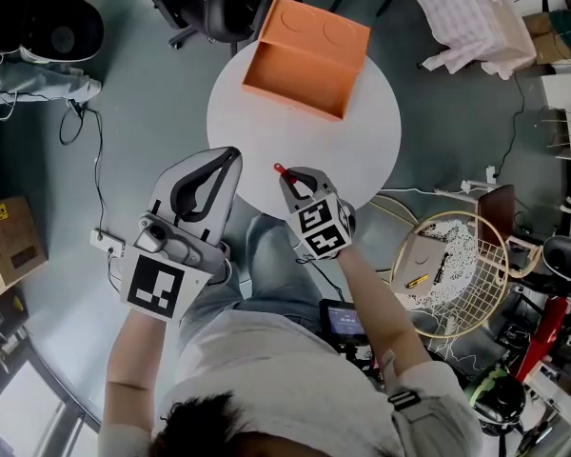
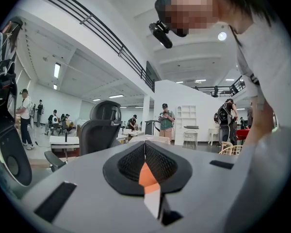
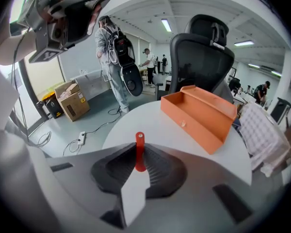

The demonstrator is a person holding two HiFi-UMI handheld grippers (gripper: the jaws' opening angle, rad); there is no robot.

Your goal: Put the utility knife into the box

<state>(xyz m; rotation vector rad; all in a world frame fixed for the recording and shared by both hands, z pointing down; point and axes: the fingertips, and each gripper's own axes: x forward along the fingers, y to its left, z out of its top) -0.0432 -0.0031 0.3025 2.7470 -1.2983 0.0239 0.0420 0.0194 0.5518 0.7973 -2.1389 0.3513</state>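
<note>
Utility knife: I have its red body pinched upright between the jaws of my right gripper, one end sticking out past the fingertips. It hangs over the near edge of the round white surface, well apart from the open orange box on the far side. My left gripper sits just beside the surface's near left edge, jaws drawn together on nothing.

My right gripper is pinching the utility knife, smooth glossy red plastic, between ribbed black pads. The box is showing matt orange walls; under the box, the table is looking smooth, matt white.
</note>
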